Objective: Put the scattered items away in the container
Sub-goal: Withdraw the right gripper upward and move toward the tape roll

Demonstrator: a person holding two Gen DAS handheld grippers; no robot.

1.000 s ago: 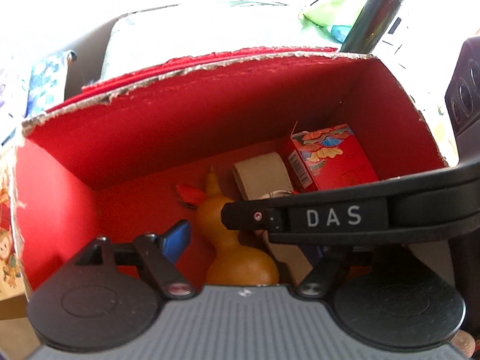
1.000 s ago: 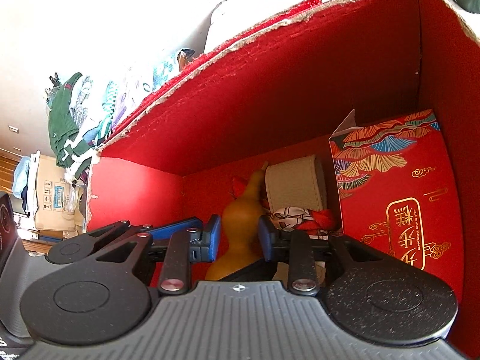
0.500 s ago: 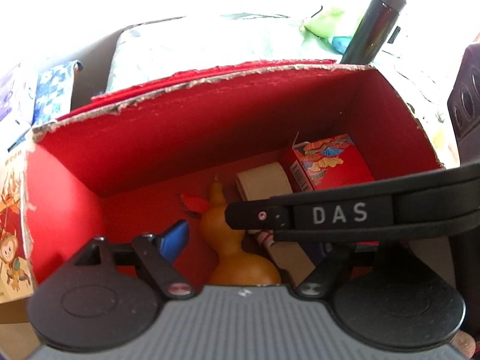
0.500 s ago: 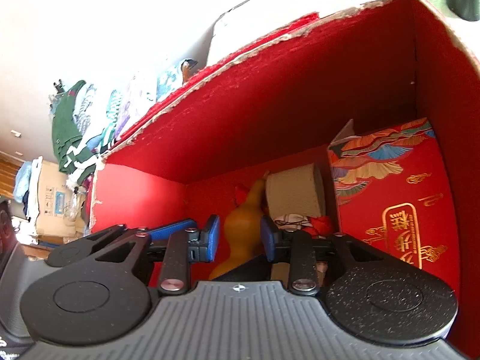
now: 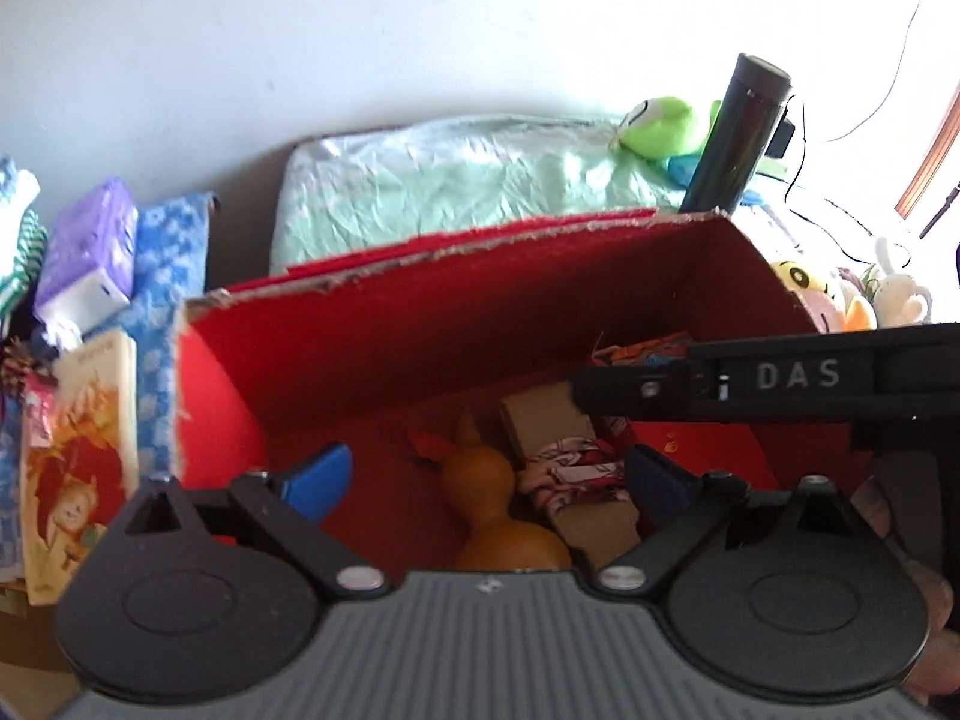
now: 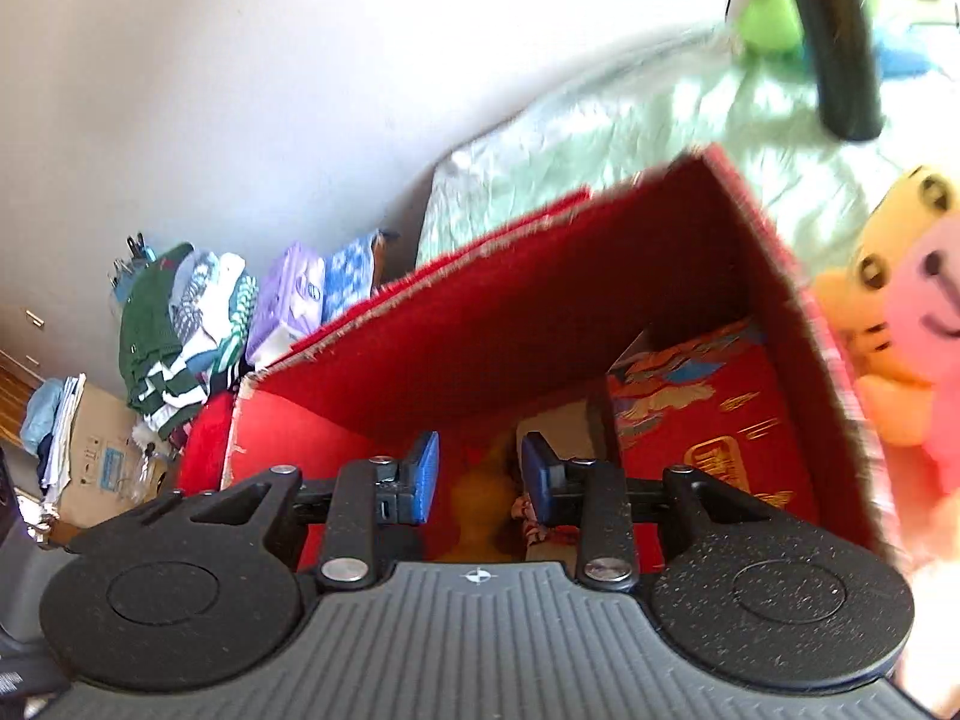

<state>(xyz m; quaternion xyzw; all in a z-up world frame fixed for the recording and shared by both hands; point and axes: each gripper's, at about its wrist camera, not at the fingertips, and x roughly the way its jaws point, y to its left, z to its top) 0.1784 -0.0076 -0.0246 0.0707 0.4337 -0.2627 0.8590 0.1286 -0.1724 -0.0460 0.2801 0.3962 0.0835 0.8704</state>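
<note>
left tongs [image 5: 489,480]: released, blue pads spread wide and nothing between them; you have pulled them up and back from the red box [image 5: 420,324] in the last second.
right tongs [image 6: 480,477]: part open, a narrow gap between the pads, gripping nothing; a second ago they sat low inside the box framing the gourd, now they sit above it and the picture is smeared with motion.
what changed: both of your tools have lifted out; more wall and bedding shows above the rim than before.
gourd [image 5: 498,510]: lying on the box floor, neck pointing away from you, touching nothing of yours.
other contents: tan roll [image 5: 540,420] just beside the gourd, printed cloth [image 5: 570,468] on it, red carton [image 6: 708,420] against the right wall.
meaning for task: the gourd reads as delivered; you are likely free to fetch the next loose thing.
left view only: picture book [image 5: 78,468] leaning outside the left wall, dark flask [image 5: 738,132] behind the box, your right tool's arm marked das crossing in front.
right view only: soft toys [image 6: 900,312] pressed against the box's right wall, folded clothes [image 6: 180,330] far left.
</note>
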